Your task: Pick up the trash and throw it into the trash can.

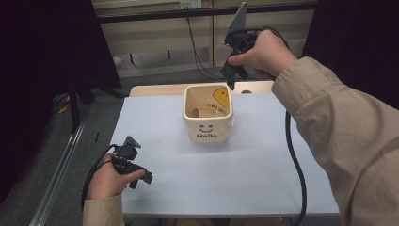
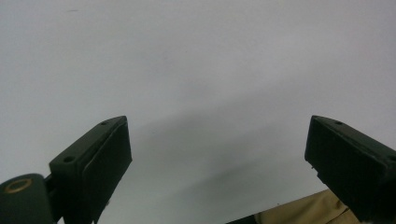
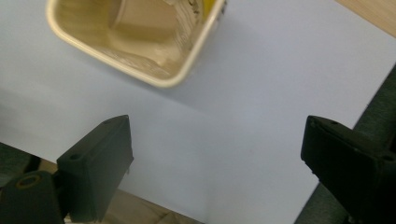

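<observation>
Covering wooden table (image 1: 155, 89): pale sheet (image 1: 226, 174); cream mug (image 1: 208, 113) centred.

One square cream cup (image 1: 208, 115); one pale blue sheet (image 1: 244, 174); two grippers, left gripper (image 1: 141, 175) and right gripper (image 1: 231, 81).

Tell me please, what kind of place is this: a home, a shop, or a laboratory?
Probably a laboratory or recording room. A plain table carries a pale sheet with one square cream cup on it. Dark curtains hang at both sides, and cables run along the bare floor behind.
</observation>
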Action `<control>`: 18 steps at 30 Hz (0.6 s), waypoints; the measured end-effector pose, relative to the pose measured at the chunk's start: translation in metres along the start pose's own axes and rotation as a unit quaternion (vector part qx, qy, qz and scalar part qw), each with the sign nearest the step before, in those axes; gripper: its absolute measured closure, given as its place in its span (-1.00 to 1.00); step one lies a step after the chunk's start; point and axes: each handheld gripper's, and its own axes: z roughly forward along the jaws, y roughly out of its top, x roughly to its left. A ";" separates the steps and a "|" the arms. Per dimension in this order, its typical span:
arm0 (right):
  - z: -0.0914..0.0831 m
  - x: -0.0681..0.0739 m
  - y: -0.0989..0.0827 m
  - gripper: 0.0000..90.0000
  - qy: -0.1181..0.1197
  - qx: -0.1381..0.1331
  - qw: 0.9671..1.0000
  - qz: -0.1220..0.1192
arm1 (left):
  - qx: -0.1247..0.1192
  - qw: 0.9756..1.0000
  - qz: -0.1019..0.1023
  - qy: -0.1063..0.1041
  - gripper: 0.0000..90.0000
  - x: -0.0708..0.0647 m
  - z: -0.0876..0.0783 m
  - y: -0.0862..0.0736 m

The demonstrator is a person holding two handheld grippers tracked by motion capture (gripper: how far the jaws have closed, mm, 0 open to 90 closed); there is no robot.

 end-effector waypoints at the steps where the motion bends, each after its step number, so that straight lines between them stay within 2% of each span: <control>1: 0.002 -0.003 -0.007 -0.80 -0.003 0.001 1.000 0.001 | 0.001 1.000 0.000 0.001 -0.84 -0.001 0.000 0.000; 7: 0.016 -0.014 -0.034 -0.81 -0.012 -0.004 1.000 0.001 | 0.003 1.000 0.003 0.005 -0.84 -0.001 -0.001 0.000; 8: 0.020 -0.015 -0.038 -0.81 -0.016 -0.001 1.000 0.001 | 0.002 1.000 -0.004 -0.001 -0.84 -0.003 -0.001 -0.001; 10: 0.028 -0.018 -0.047 -0.81 -0.024 0.003 1.000 -0.002 | 0.000 1.000 0.000 0.006 -0.84 -0.003 -0.003 -0.001; 13: 0.040 -0.023 -0.058 -0.81 -0.027 0.008 1.000 -0.002 | -0.003 1.000 0.001 0.006 -0.84 -0.003 -0.005 -0.002; 15: 0.048 -0.025 -0.064 -0.81 -0.022 0.011 1.000 -0.002 | -0.003 1.000 0.001 0.005 -0.84 -0.003 -0.005 -0.002; 18: 0.059 -0.028 -0.074 -0.80 -0.036 0.009 0.999 -0.010 | -0.003 1.000 0.001 0.006 -0.84 -0.003 -0.005 -0.002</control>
